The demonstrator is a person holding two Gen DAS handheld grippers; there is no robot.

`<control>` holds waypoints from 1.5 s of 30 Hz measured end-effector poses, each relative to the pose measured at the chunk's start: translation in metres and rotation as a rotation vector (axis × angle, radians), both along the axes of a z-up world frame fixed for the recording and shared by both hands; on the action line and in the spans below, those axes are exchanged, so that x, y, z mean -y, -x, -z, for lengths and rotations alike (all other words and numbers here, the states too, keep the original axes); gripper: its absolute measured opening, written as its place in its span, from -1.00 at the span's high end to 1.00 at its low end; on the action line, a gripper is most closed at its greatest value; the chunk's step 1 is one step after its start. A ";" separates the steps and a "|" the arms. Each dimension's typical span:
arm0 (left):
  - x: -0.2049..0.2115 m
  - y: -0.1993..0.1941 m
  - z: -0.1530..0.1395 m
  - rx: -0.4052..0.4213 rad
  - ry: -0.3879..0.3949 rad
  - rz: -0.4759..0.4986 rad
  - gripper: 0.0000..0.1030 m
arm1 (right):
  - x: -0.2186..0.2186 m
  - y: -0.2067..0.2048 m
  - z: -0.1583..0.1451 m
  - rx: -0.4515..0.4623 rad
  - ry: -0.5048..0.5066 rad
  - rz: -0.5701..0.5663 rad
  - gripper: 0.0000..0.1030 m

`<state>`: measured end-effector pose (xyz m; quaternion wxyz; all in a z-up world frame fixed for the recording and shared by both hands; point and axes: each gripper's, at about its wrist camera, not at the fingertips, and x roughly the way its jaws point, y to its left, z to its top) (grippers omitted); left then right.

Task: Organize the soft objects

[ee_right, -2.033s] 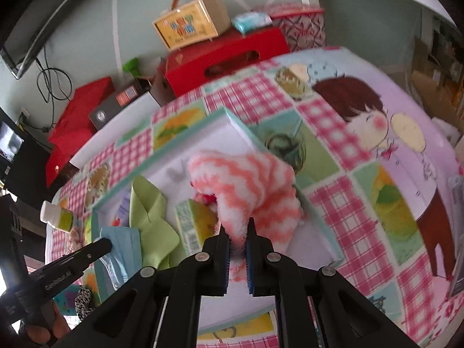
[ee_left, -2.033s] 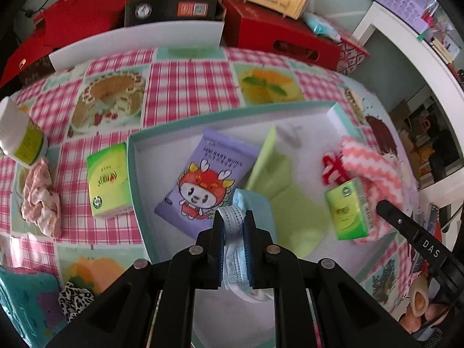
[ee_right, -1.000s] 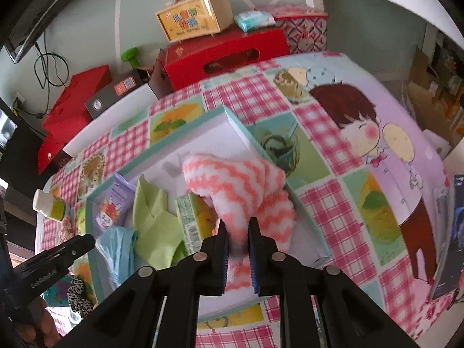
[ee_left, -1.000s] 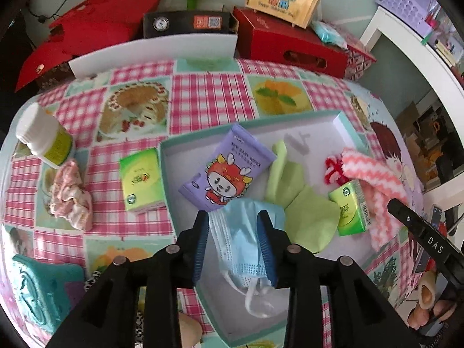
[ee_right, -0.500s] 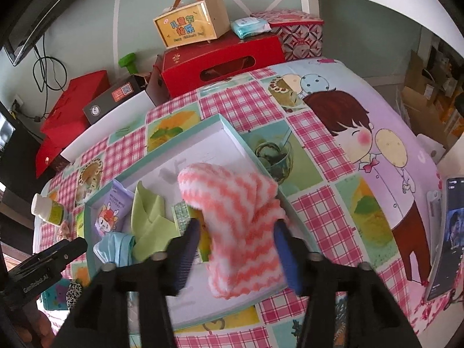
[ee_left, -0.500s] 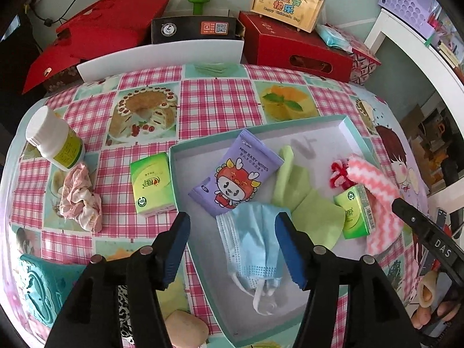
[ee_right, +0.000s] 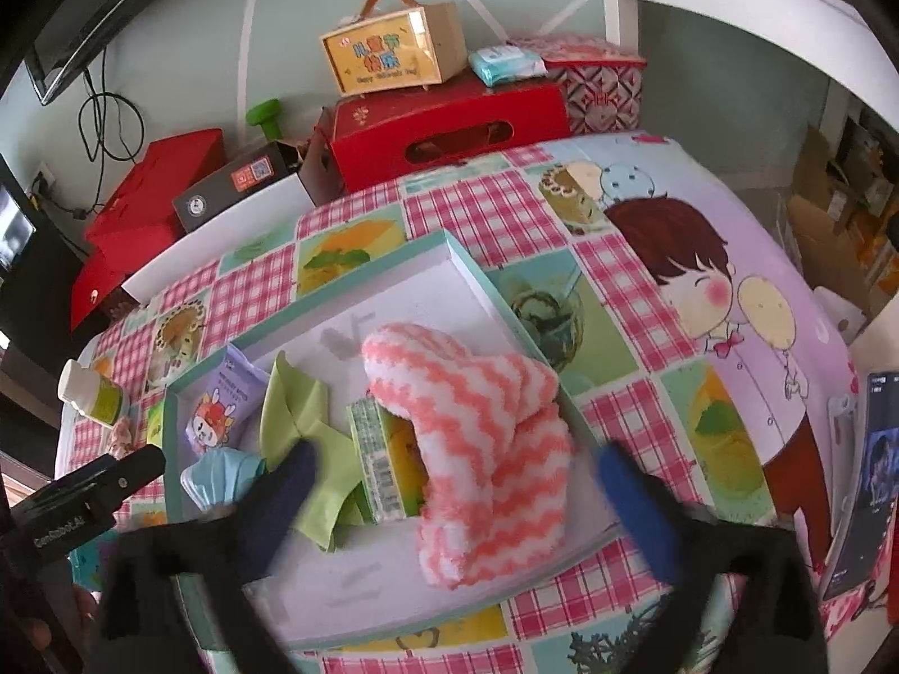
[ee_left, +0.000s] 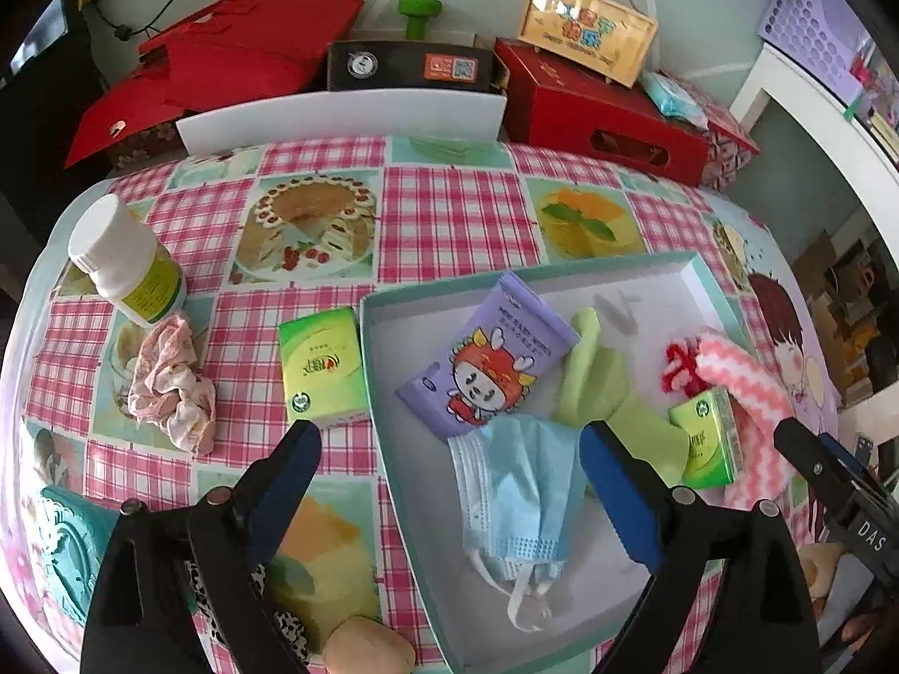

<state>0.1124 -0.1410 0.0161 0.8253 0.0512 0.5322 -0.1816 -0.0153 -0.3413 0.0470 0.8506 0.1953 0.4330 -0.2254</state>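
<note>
Left wrist: left gripper (ee_left: 446, 449) released, spread above teal tray (ee_left: 375, 370); blue mask (ee_left: 517, 500) inside near its left wall. Right gripper (ee_right: 455, 466) released; striped towel (ee_right: 483, 432) overhangs tray's right rim.

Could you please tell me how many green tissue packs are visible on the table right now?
2. One green tissue pack lies on the tablecloth just left of the tray; the other is inside the tray, against the pink striped towel. Others may be hidden.
</note>
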 end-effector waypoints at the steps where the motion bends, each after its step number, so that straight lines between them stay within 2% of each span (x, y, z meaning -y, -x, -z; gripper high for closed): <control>1: -0.001 0.000 0.000 0.003 0.001 -0.003 -0.82 | 0.000 0.000 0.000 0.000 -0.005 0.000 -1.00; 8: -0.002 -0.002 0.002 -0.002 -0.006 -0.011 -0.83 | 0.006 0.000 0.005 -0.014 -0.029 0.017 -1.00; 17: -0.001 -0.003 0.004 -0.029 -0.010 0.022 -0.83 | 0.003 -0.001 0.005 -0.029 -0.007 0.012 -1.00; 24: -0.023 -0.012 -0.008 0.000 -0.009 -0.021 -0.83 | -0.003 0.000 -0.007 0.002 0.017 0.008 -1.00; 29: -0.051 -0.024 -0.018 0.041 -0.041 -0.087 -0.83 | -0.020 -0.004 -0.019 0.039 0.032 -0.025 -1.00; 34: -0.097 -0.038 -0.024 0.075 -0.088 -0.227 -0.83 | -0.039 -0.013 -0.023 0.069 0.010 -0.084 -1.00; 39: -0.138 -0.049 -0.023 0.058 -0.083 -0.334 -0.83 | -0.060 -0.026 -0.019 0.056 0.011 -0.140 -1.00; 45: -0.172 -0.052 -0.027 0.068 -0.120 -0.430 -0.83 | -0.085 -0.040 -0.011 0.034 0.020 -0.205 -1.00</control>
